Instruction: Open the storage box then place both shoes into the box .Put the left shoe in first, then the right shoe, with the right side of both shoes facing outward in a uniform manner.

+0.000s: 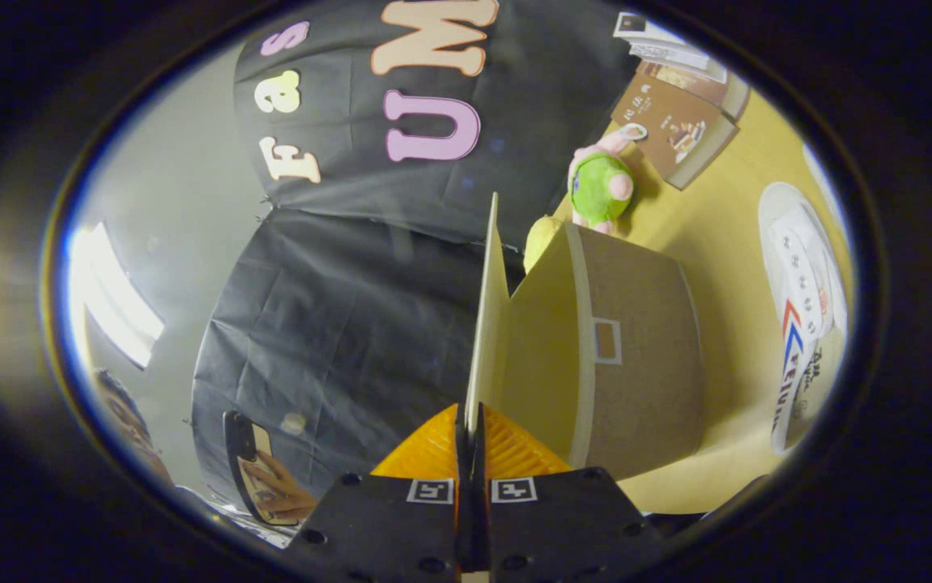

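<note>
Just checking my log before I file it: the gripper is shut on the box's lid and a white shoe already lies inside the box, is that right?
Not quite. The gripper view shows the gripper shut on the lid, but the white shoe lies on the table beside the box, not inside it.

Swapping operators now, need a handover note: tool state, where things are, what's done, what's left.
Tool: fingers closed on the thin edge of the storage box lid, which is swung up, well clear of the box body.
Storage box: on the yellow table, partly open, no shoe seen inside.
White shoe: on the table beyond the box, untouched.
Done: lid lifted.
Left: finish opening, release the lid, load the left shoe, then the right, right sides facing out.
</note>
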`<state>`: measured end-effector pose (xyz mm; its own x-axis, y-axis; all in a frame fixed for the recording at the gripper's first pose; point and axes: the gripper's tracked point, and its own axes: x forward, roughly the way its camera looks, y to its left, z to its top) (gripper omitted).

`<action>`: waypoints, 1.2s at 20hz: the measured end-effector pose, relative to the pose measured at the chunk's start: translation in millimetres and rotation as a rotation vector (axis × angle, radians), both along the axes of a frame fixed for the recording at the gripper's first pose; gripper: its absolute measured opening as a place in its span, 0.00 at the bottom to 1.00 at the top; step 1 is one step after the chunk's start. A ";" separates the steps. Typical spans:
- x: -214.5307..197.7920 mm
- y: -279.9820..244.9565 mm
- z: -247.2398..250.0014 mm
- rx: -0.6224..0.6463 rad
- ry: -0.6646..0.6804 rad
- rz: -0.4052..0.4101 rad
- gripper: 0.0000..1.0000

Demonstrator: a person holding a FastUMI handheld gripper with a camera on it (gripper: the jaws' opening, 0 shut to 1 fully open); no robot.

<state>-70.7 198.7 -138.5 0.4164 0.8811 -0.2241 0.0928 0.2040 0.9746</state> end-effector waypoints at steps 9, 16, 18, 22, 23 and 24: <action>12.3 27.9 48.1 -0.122 -0.127 0.090 0.03; 19.5 79.1 94.4 -0.128 -0.172 0.130 0.03; 19.5 99.7 106.1 -0.129 -0.189 0.149 0.03; 17.1 142.2 122.3 -0.132 -0.222 0.186 0.03; 17.0 153.5 124.3 -0.132 -0.225 0.193 0.03; 15.5 164.0 126.7 -0.132 -0.230 0.202 0.03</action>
